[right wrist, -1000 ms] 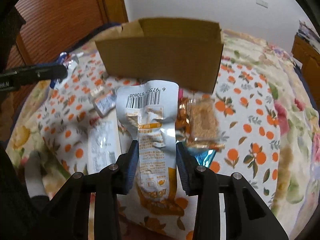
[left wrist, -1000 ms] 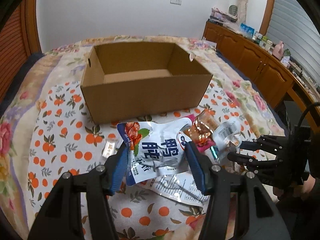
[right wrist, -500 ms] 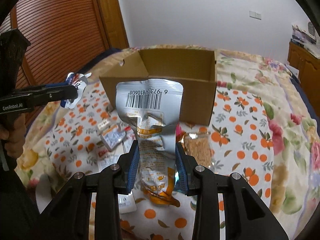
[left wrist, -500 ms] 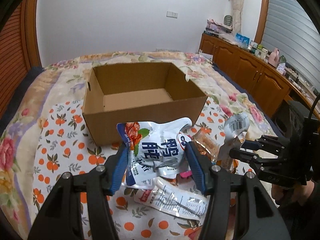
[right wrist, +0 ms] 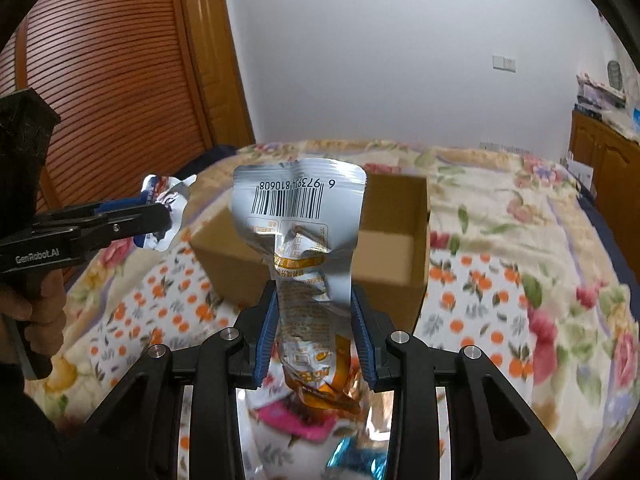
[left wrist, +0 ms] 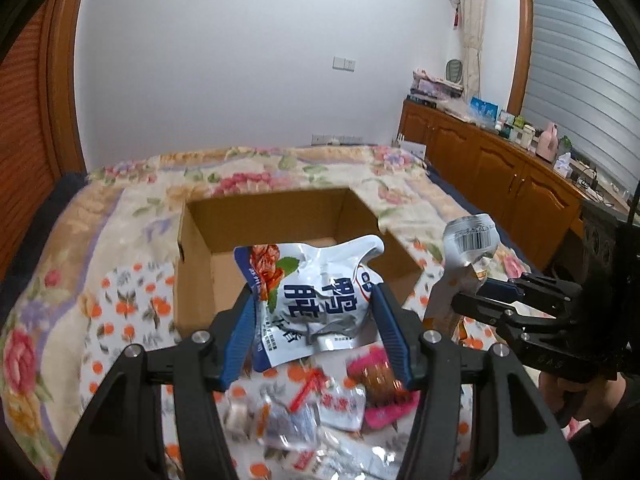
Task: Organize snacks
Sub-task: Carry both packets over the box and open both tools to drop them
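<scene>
Since both grippers are already loaded, what matters is where the box sits relative to each packet. The left gripper [left wrist: 316, 320] has its blue pads pinched on the lower sides of a white-and-blue pouch [left wrist: 316, 292], which stands up between the fingers with its long axis roughly vertical and its top flopping toward the upper right. The cardboard box [left wrist: 280, 248] is straight ahead, mid-frame, open side up, and the pouch overlaps its near wall in that view, so it looks like only a short push forward before letting go.

The right gripper [right wrist: 316, 336] is clamped narrow around a silver packet with a barcode [right wrist: 300, 232], also upright, with its orange bottom end hanging below the pads. From that camera the box sits behind the packet, slightly to the right. Hard to call which hand is nearer; the left looks a touch closer, probably.

More snacks are left in a loose pile [left wrist: 328, 408] low in the frame, including a pink wrapper, too blurry to sort out. Everything rests on a bed with an orange-print quilt [left wrist: 132, 304], so the surface is soft and the box could shift if bumped. Farther out are white walls, wooden cabinets [left wrist: 500, 168] at the right and a slatted wooden door [right wrist: 100, 92] at upper left.
</scene>
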Tool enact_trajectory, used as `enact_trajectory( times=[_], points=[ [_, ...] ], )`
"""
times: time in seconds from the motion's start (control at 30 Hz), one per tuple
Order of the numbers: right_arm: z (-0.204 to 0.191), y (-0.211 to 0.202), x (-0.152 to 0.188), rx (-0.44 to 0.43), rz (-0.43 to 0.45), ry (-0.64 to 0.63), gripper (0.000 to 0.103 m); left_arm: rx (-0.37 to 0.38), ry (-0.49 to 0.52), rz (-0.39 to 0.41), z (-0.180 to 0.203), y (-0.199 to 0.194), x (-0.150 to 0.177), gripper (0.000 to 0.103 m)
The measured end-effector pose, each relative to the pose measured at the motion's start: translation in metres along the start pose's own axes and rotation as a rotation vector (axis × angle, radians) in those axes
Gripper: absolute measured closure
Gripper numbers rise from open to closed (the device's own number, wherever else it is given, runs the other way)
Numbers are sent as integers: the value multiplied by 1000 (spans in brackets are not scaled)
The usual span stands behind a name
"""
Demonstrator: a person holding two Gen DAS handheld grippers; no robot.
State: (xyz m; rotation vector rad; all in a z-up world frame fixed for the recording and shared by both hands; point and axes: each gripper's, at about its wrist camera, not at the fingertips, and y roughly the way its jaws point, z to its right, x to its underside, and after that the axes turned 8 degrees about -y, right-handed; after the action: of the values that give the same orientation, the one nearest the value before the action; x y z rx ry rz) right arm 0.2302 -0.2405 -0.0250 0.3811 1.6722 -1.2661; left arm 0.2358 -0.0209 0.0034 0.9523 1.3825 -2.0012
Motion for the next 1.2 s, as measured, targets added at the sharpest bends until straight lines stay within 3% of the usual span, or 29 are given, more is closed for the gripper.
enact_trajectory(
  times=[0.37,0.57,0.83,1.2],
  points=[
    [8,23,-78,46,46,-63,69,-23,27,59,-21,34,-54,46],
    [12,59,-106,84,22,-101,69,-47,2,37,-46,72,-58,46],
    [14,124,-91,117,-70,-99,69,-80,-52,-77,-73,122,-30,46],
    [10,165,-54,127,-168,-101,69,-93,-54,-156,-73,145,-7,44]
  ],
)
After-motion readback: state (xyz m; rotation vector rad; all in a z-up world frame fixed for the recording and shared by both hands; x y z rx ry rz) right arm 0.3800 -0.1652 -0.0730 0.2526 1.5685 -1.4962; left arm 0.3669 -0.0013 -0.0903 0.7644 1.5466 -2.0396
